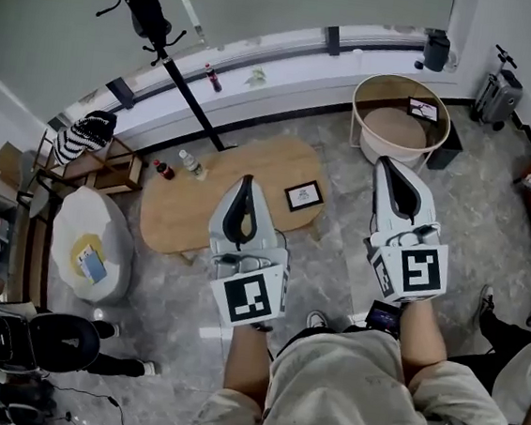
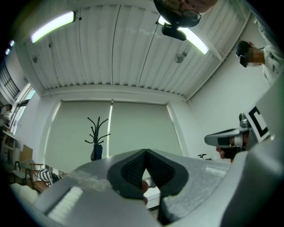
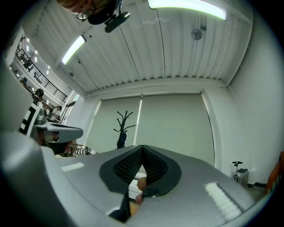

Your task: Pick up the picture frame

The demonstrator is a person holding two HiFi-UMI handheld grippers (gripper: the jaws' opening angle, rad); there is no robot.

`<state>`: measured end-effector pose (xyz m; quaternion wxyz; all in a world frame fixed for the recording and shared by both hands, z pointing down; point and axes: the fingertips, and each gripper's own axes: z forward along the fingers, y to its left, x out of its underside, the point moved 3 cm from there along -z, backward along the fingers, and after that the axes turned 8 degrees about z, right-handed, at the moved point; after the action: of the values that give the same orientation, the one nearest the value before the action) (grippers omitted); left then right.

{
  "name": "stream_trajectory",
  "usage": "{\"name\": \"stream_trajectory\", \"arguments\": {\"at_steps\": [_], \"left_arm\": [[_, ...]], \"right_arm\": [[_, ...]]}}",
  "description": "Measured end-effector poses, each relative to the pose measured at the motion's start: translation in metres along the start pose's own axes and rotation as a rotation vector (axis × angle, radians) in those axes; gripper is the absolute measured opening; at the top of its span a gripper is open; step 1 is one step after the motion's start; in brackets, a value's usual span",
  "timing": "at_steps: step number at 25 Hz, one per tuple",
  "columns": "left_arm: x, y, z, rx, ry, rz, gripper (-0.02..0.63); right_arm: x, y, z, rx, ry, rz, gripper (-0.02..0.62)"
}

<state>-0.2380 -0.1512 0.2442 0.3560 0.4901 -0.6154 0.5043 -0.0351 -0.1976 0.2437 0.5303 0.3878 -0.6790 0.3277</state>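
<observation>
Nearest, the person's bare forearms are carrying both tools at chest level. The grey left claw (image 1: 246, 182) with its black ribbed pads is sitting pressed together, nothing between the pads. The matching grey right claw (image 1: 387, 165) is also closed and empty. Both are pointing out across the room and are well apart from any object.

Below and beyond them, the small black-bordered picture frame (image 1: 303, 195) is resting on the right end of the oval light-wood worktop (image 1: 242, 162), near its edge. In the head view it is showing between the two claws. I cannot tell whether it is lying flat or slightly propped. Two small bottles (image 1: 178, 167) are standing at the worktop's left end, well apart from the frame. Farther off, a tall black coat stand (image 1: 180, 85) is rising by the window wall.

The frame is looking light, stiff and thin, likely glazed, so fragile and slippery on its face. Best hold is probably one border rail, pinched front to back, with pads kept off the middle.
</observation>
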Motion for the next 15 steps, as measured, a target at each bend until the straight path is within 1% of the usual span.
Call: {"name": "stream_trajectory", "arguments": {"at_steps": [8, 15], "left_arm": [[0.024, 0.01, 0.034, 0.041, 0.001, -0.006, 0.003], [0.046, 0.014, 0.065, 0.049, 0.016, -0.003, 0.003]], "right_arm": [[0.021, -0.004, 0.028, 0.037, 0.024, -0.006, 0.002], [0.039, -0.013, 0.063, 0.036, 0.029, 0.001, 0.002]]}}
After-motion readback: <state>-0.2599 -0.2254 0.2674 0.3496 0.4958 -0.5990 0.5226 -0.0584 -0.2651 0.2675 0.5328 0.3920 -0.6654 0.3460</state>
